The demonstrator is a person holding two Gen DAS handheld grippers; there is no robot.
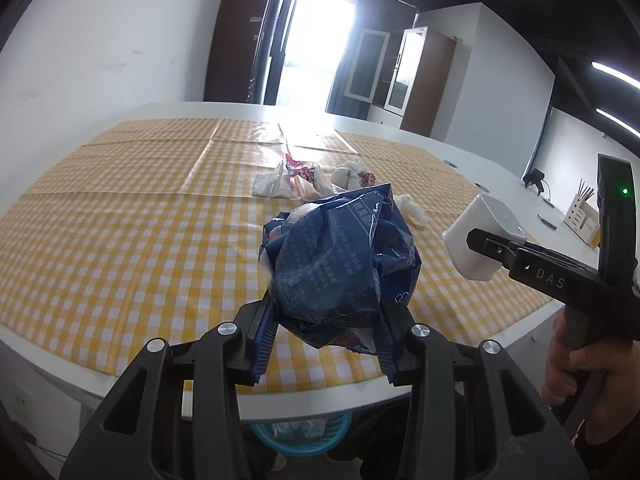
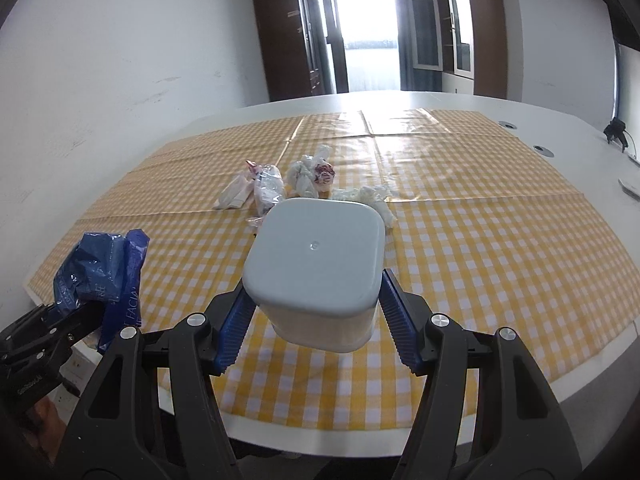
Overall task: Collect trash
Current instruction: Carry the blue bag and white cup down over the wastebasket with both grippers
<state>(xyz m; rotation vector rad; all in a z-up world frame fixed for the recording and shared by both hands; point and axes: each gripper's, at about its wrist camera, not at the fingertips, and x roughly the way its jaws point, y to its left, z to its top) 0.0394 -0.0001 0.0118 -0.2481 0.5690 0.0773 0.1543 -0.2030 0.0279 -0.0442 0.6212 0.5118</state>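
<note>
Two wrist views over a table (image 2: 520,112) spread with a yellow-checked cloth (image 1: 120,240). The left gripper (image 1: 326,328) pinches a crumpled blue plastic bag (image 1: 340,256) between its ribbed blue pads, holding it above the near edge of the table; the right wrist view shows the same bag at its lower left. The right gripper (image 2: 316,312) clamps a white square container (image 2: 316,268) by its sides, base turned toward the camera, raised clear of the cloth; the left wrist view shows it at the right, held near the bag but apart from it. Below the table edge, between the arms of the left gripper, a blue basket (image 1: 300,434) is visible with pale material already in it, presumably earlier trash. Remaining on the cloth towards mid-table: a clear crinkled wrapper (image 2: 270,190), a flat white-and-pink packet (image 2: 236,194), knotted white bags with a red-printed scrap (image 2: 312,174) and loose white tissue (image 2: 368,196), all lying close together. Judged from this, collection is partly done: two items are in hand and not yet dropped, and the mid-table cluster is untouched
</note>
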